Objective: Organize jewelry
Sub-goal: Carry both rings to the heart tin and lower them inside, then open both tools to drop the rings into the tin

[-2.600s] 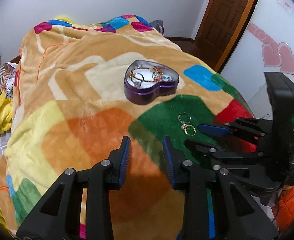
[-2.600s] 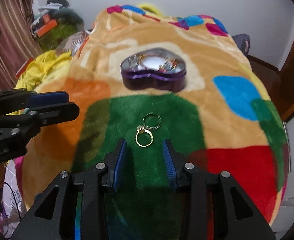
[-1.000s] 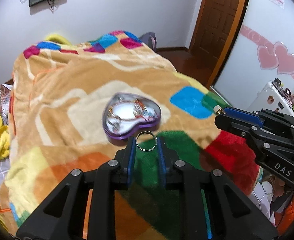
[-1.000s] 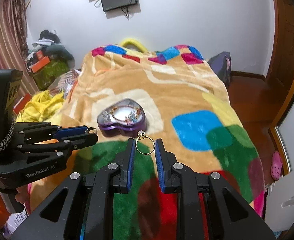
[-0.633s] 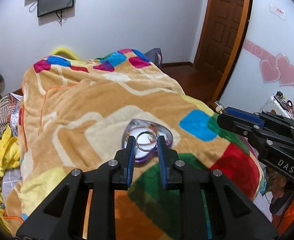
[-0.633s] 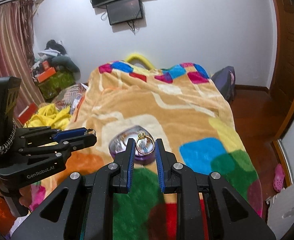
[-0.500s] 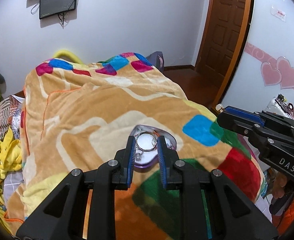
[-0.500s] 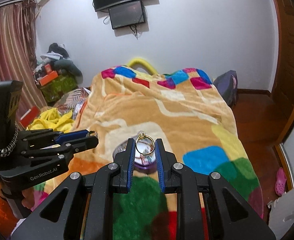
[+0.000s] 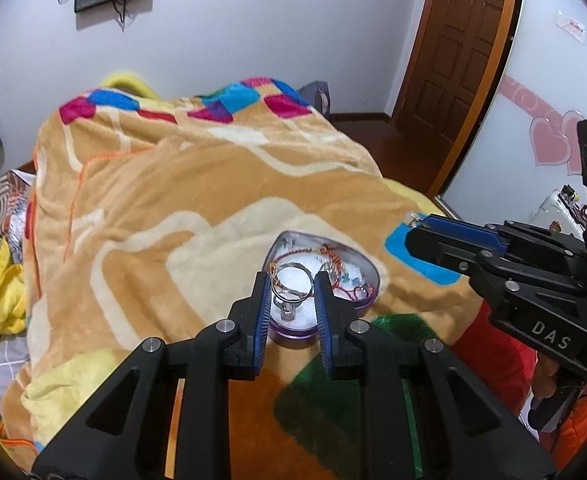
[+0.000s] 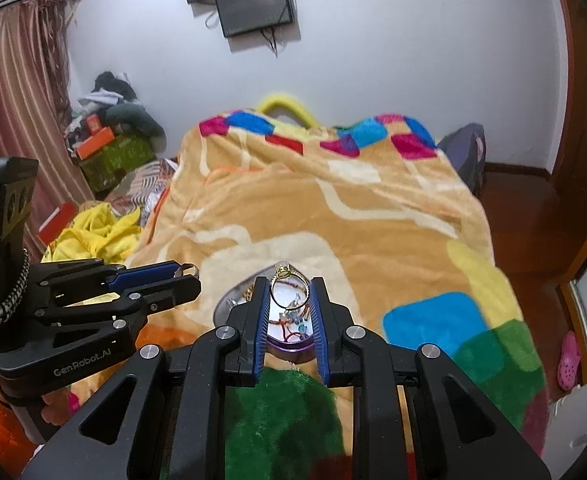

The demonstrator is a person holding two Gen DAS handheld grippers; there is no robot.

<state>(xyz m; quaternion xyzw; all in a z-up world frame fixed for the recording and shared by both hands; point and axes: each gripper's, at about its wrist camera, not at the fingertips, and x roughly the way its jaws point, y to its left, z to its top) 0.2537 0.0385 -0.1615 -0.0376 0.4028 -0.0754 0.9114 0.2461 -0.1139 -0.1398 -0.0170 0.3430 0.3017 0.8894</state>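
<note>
Now my left gripper (image 9: 292, 290) pinches a silver ring (image 9: 292, 283) and my right gripper (image 10: 290, 294) a gold ring (image 10: 289, 290). Both seem to hang above the heart-shaped box (image 9: 367, 272) on the blanket (image 9: 181, 200).

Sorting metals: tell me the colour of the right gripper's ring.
Gold ring, clearest in the right wrist view.

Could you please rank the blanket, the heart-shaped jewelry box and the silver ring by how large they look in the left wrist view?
1. blanket
2. heart-shaped jewelry box
3. silver ring, although it sits nearer the camera
</note>
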